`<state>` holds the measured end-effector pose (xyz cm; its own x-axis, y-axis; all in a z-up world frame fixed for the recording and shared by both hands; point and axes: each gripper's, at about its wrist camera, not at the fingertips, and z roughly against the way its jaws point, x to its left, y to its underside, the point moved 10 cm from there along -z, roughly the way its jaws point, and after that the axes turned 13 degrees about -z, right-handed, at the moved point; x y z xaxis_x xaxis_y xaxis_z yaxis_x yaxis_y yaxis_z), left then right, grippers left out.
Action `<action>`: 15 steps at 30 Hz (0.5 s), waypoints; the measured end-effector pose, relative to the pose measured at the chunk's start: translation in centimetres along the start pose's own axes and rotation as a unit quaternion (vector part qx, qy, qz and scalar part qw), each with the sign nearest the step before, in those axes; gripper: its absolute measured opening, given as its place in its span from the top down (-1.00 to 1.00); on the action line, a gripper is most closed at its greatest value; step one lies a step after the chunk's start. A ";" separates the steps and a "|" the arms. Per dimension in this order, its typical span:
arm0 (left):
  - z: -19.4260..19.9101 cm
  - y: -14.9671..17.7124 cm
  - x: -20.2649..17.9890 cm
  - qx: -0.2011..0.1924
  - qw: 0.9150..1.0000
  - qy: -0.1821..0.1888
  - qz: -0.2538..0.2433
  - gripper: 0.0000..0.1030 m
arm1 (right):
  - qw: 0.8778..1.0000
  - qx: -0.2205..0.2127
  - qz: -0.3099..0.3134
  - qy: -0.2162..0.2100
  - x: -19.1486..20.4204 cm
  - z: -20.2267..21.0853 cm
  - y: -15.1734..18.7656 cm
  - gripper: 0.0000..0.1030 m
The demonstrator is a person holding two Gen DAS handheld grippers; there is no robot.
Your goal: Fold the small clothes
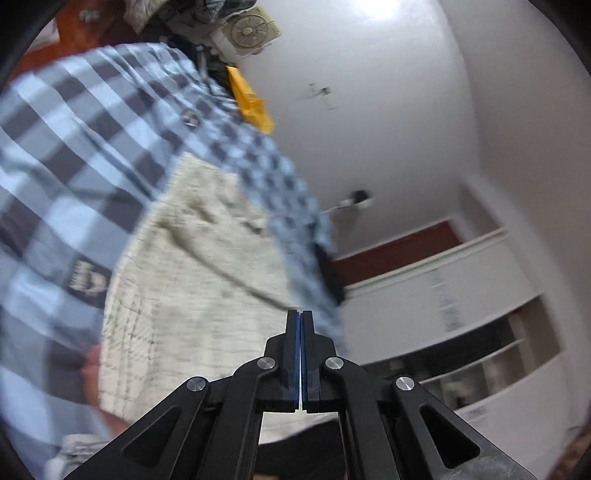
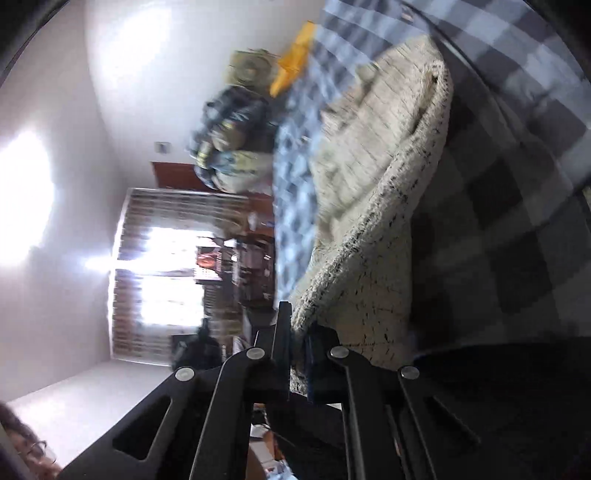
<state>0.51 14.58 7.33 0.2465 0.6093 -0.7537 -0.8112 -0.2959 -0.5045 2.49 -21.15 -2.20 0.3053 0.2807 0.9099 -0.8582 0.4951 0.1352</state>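
A cream knitted cloth (image 1: 192, 295) with dark flecks lies spread on a blue checked bed sheet (image 1: 92, 129). In the left wrist view my left gripper (image 1: 301, 317) is shut, blue pads together, its tip at the cloth's near edge. No fabric shows between the pads. In the right wrist view the same cream cloth (image 2: 369, 184) rises from the checked sheet (image 2: 517, 221) and runs down between my fingers. My right gripper (image 2: 300, 321) is shut on that edge, and the cloth hangs in a fold from it.
A yellow object (image 1: 251, 103) and a small fan (image 1: 249, 31) sit at the bed's far end beside a pile of clothes (image 2: 232, 140). A bright curtained window (image 2: 166, 273) and white shelves (image 1: 480, 332) line the walls. A person's hand (image 1: 92, 369) rests near the cloth.
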 end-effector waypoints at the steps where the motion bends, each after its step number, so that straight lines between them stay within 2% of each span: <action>1: -0.2 0.3 0.8 0.014 0.999 -0.042 -0.016 1.00 | 1.000 0.000 -0.013 0.005 -0.9 -0.3 -0.3 0.94; 2: -0.6 0.9 2.0 0.046 0.993 -0.104 -0.040 1.00 | 1.000 0.001 -0.020 -0.001 -1.1 0.0 -0.8 0.94; 4: -1.4 1.9 4.0 0.094 0.979 -0.169 -0.063 1.00 | 0.999 0.001 -0.036 -0.019 -1.0 0.5 -1.3 0.94; 5: -2.2 2.7 5.0 0.125 0.972 -0.187 -0.071 1.00 | 0.999 0.000 -0.043 -0.032 -1.1 0.8 -1.5 0.94; 6: -3.2 3.8 6.4 0.163 0.965 -0.194 -0.069 1.00 | 0.998 -0.002 -0.045 -0.036 -0.6 1.3 -1.5 0.94; 10: -5.8 6.6 10.5 0.245 0.948 -0.193 -0.057 0.99 | 1.000 -0.016 -0.027 -0.003 -0.6 4.1 -0.8 0.94; 13: -7.1 8.2 13.2 0.273 0.947 -0.171 -0.020 0.98 | 1.000 -0.015 -0.023 0.009 -0.9 3.9 -1.0 0.94; 15: -7.2 9.0 14.1 0.283 0.944 -0.169 -0.003 0.98 | 0.999 -0.018 -0.025 0.013 -1.5 3.8 -1.3 0.94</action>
<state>0.56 15.22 -10.88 0.1469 0.8380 -0.5255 -0.9873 0.0916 -0.1299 1.60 -25.30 -2.26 0.3595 0.2759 0.8914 -0.8264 0.5379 0.1668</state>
